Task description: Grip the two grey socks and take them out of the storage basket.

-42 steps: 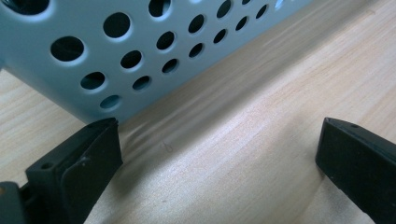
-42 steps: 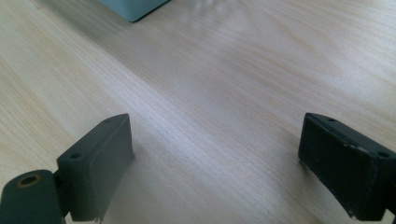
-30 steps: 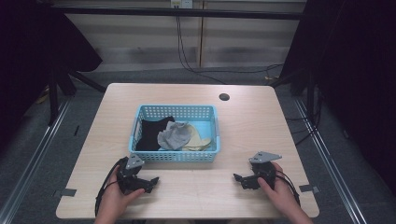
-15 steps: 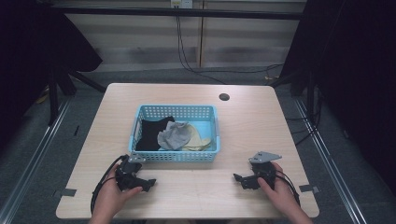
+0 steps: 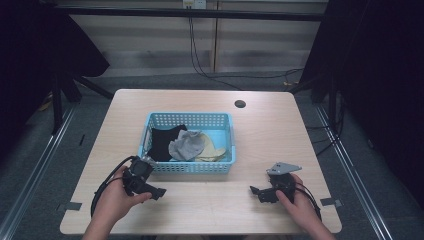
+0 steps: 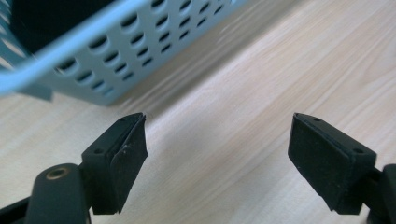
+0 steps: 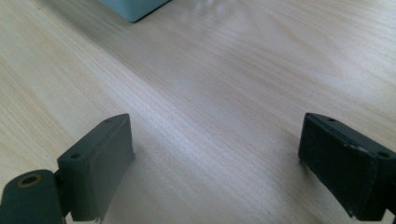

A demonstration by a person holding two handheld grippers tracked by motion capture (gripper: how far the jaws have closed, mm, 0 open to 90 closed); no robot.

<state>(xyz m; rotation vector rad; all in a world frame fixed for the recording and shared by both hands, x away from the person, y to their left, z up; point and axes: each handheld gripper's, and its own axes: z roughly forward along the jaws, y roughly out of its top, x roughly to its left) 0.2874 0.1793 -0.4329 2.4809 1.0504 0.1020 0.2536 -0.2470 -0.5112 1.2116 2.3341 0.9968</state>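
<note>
High view: a light wooden table [image 5: 150, 107] carries a pale blue perforated basket [image 5: 190, 167] near its middle. Inside lie a black cloth [image 5: 162, 140] at the left, a grey cloth [image 5: 185, 146] in the middle and a beige cloth [image 5: 212, 150] toward the right, the grey one overlapping both neighbours. The left gripper [image 5: 150, 190], held in the person's left hand [image 5: 117, 200], sits just beside the basket's near left corner, close to touching it though I cannot tell if it does. The right gripper [image 5: 257, 192], in the right hand [image 5: 295, 202], rests well apart from the basket, off toward the near right part of the table, with its grey three-cornered plate [image 5: 283, 168] on top.

Open tabletop lies between the two grippers along the near edge, and wide bare strips run to the left, right and far side of the basket. A small dark round hole [image 5: 240, 104] sits near the far edge, right of centre. Beyond the table edges is grey floor with metal rails.

Left gripper view: its jaws stand wide apart with nothing between them but wood grain, and the basket's holed wall [image 6: 116, 51] rises close ahead at upper left, dark cloth showing over the rim. Right gripper view: the jaws likewise gape wide and empty over bare wood, with only a basket corner [image 7: 133, 9] at the top edge.
</note>
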